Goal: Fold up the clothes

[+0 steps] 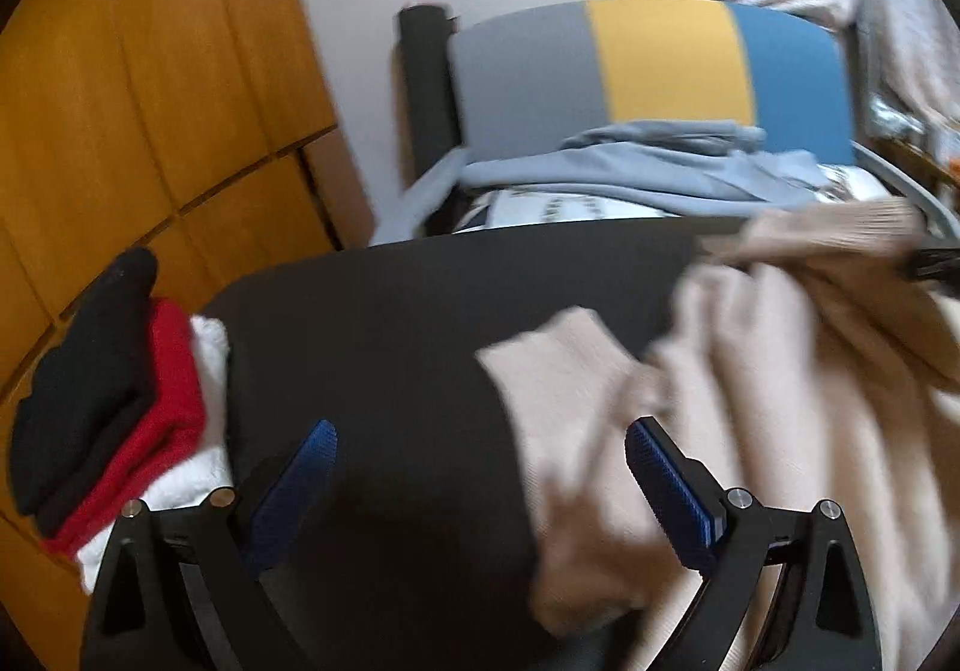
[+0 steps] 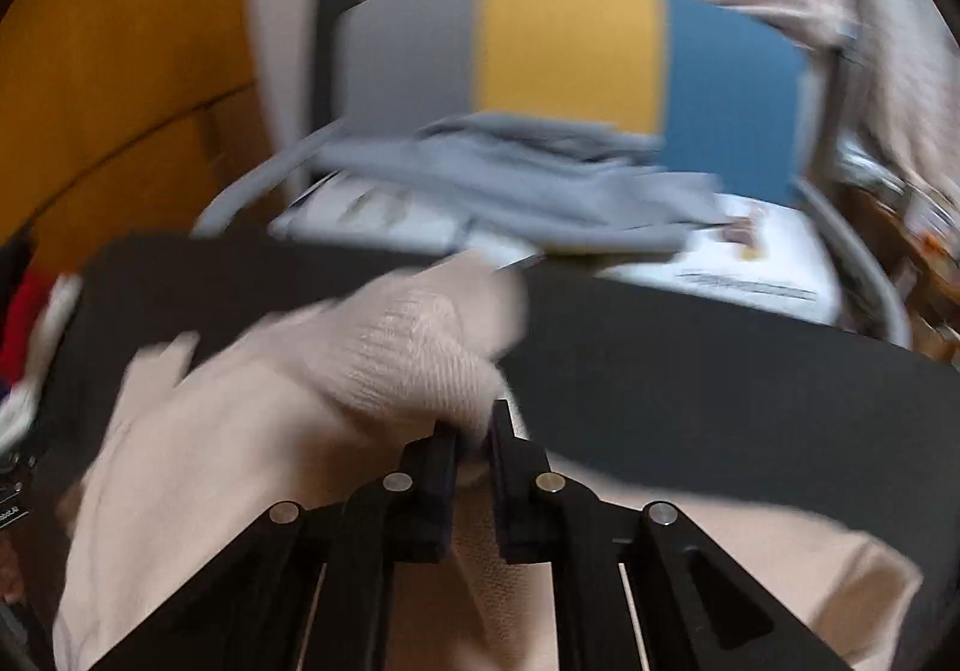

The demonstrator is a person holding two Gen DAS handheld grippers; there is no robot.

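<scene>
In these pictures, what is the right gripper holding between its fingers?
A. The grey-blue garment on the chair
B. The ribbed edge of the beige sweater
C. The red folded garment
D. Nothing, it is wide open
B: in the right wrist view the right gripper is closed on the ribbed edge of the beige sweater, while the left gripper is open and empty above the black table.

A chair (image 1: 660, 65) with a grey, yellow and blue back stands behind the black table (image 1: 390, 341), on a wooden floor (image 1: 120, 101).
</scene>
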